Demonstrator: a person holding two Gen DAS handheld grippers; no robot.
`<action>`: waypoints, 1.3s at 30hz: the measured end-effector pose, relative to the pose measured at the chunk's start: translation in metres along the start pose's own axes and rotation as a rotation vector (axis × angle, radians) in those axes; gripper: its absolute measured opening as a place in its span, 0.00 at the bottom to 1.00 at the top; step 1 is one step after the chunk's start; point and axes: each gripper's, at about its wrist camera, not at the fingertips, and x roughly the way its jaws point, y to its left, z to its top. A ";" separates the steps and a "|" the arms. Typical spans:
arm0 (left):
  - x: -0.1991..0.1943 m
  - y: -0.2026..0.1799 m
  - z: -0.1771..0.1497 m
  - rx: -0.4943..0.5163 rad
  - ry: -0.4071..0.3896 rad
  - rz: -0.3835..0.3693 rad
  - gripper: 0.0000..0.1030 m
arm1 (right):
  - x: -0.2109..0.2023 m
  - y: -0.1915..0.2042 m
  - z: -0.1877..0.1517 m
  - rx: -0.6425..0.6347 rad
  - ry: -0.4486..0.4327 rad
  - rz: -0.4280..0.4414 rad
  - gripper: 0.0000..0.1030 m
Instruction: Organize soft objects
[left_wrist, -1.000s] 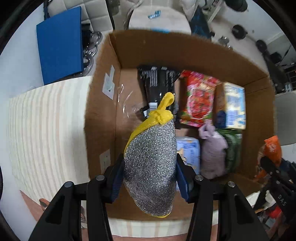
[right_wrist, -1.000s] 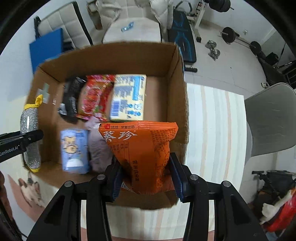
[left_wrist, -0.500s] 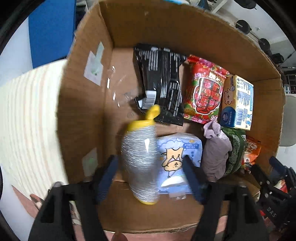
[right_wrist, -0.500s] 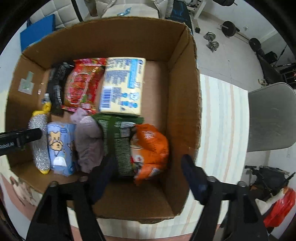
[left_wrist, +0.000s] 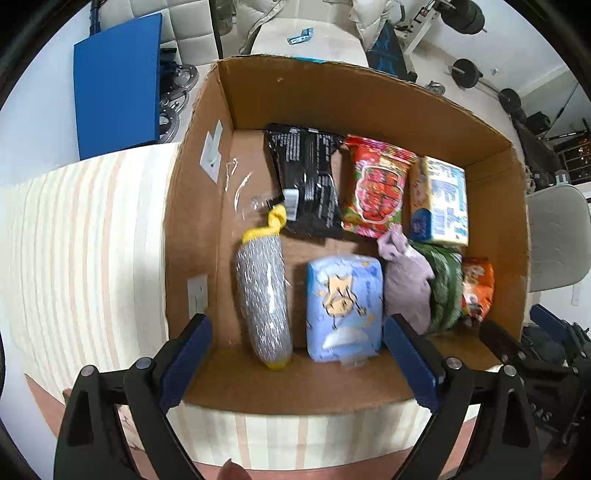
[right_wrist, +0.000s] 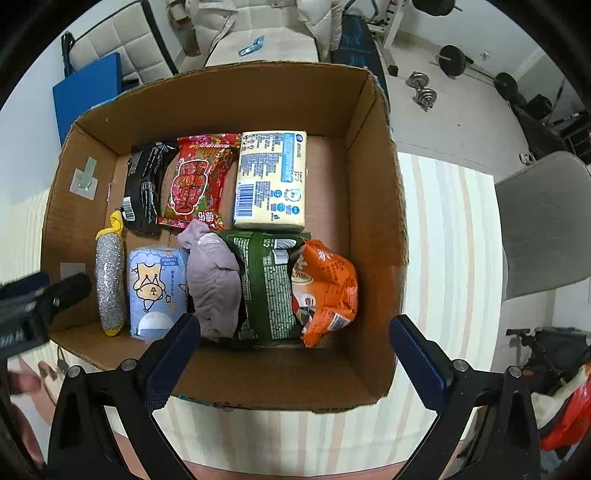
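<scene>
An open cardboard box (left_wrist: 332, 88) (right_wrist: 236, 92) holds soft packs in two rows. The silver-and-yellow scrubber (left_wrist: 264, 299) (right_wrist: 109, 280) lies at the near left of the box. The orange snack bag (right_wrist: 327, 288) (left_wrist: 476, 288) lies at the near right. Between them lie a light blue pack (left_wrist: 343, 306), a mauve cloth (right_wrist: 214, 280) and a green pack (right_wrist: 269, 288). My left gripper (left_wrist: 297, 363) is open and empty above the box's near wall. My right gripper (right_wrist: 295, 360) is open and empty above the near wall.
The back row holds a black pack (left_wrist: 306, 181), a red pack (right_wrist: 195, 181) and a cream tissue pack (right_wrist: 271, 177). The box stands on a striped cloth (right_wrist: 450, 240). A grey chair (right_wrist: 543, 225) is at the right, a blue board (left_wrist: 118, 103) at the back left.
My left gripper let go of the scrubber and my right let go of the orange bag; both now lie in the box. Both grippers opened wide and drew back.
</scene>
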 end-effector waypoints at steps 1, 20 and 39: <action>-0.006 0.000 -0.004 0.000 -0.012 -0.003 0.93 | -0.001 -0.001 -0.004 0.004 -0.006 0.004 1.00; -0.064 -0.028 -0.038 0.022 -0.196 0.047 0.93 | -0.051 -0.005 -0.044 0.020 -0.100 0.048 1.00; -0.202 -0.067 -0.184 0.060 -0.470 0.129 0.93 | -0.216 -0.025 -0.181 -0.020 -0.386 0.137 1.00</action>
